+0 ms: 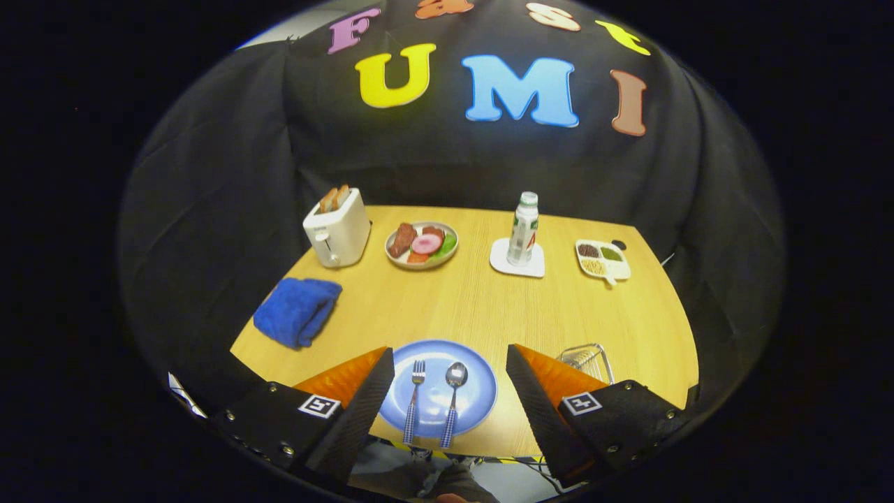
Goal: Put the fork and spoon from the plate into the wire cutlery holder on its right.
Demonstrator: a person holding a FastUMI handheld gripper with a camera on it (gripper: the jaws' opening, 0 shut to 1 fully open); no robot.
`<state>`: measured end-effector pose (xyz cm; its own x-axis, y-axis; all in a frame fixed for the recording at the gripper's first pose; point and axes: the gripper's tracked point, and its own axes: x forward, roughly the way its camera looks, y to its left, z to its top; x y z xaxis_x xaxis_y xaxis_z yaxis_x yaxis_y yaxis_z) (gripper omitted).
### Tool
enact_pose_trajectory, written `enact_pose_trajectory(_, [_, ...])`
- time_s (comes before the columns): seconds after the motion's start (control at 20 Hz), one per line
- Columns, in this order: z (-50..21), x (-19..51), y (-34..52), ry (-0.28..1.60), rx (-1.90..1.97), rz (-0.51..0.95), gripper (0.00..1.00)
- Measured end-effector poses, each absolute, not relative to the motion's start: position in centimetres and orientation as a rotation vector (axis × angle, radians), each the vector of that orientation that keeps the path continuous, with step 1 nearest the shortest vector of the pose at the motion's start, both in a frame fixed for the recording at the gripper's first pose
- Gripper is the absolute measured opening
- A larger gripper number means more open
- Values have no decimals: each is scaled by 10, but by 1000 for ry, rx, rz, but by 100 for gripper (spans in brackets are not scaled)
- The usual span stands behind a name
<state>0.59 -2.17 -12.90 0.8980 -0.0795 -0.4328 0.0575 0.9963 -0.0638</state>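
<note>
The gripper (447,363) hangs over the table (489,307) with its fingers wide apart and holding nothing, the fork (415,402) and spoon (453,402) lie side by side on the blue plate (478,384) between them, and the wire holder (588,360) sits just right of the plate.

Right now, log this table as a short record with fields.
gripper: jaws open, holding nothing
blue plate: between the jaws, at the table's near edge
fork: on the plate, left of the spoon
spoon: on the plate, handle toward the gripper
wire cutlery holder: right of the plate, partly behind the right jaw
task state: both pieces not yet moved
</note>
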Motion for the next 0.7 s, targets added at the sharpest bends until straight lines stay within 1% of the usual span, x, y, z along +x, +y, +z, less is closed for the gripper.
enact_pose_trajectory(0.4, [-248,16,-29,915,-68,-64,100])
enact_pose_trajectory(0.55, [-272,21,-32,1041,-50,-78,100])
enact_pose_trajectory(0.7, [-281,26,-33,1123,-29,-88,100])
